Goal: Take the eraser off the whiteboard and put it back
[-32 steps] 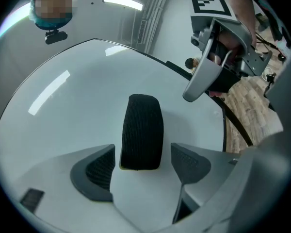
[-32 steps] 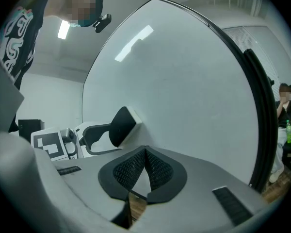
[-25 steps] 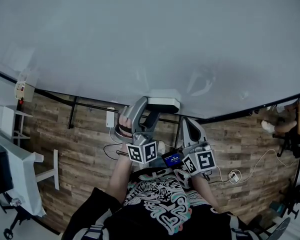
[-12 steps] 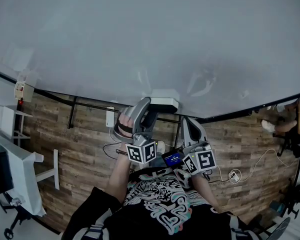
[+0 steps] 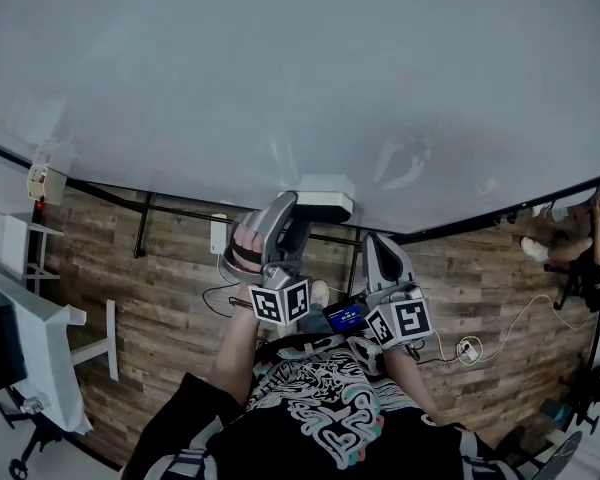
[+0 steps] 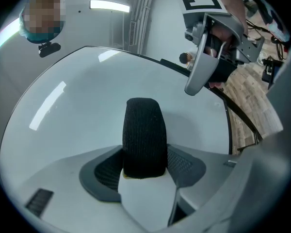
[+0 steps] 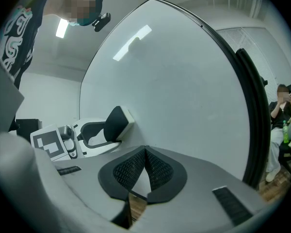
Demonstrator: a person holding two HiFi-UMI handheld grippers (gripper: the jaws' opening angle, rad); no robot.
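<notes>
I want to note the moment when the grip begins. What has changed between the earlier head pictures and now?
The left gripper has just been closing its jaws, and they now press on the eraser that stands between them. Nothing else visibly changed: neither hand moved, the eraser is still against the whiteboard, and the right gripper stays shut and empty beside it.

eraser (image 6: pixel 144 135) against whiteboard (image 6: pixel 82 110), in left claw (image 6: pixel 145 168), right claw (image 7: pixel 145 169) beside
</notes>
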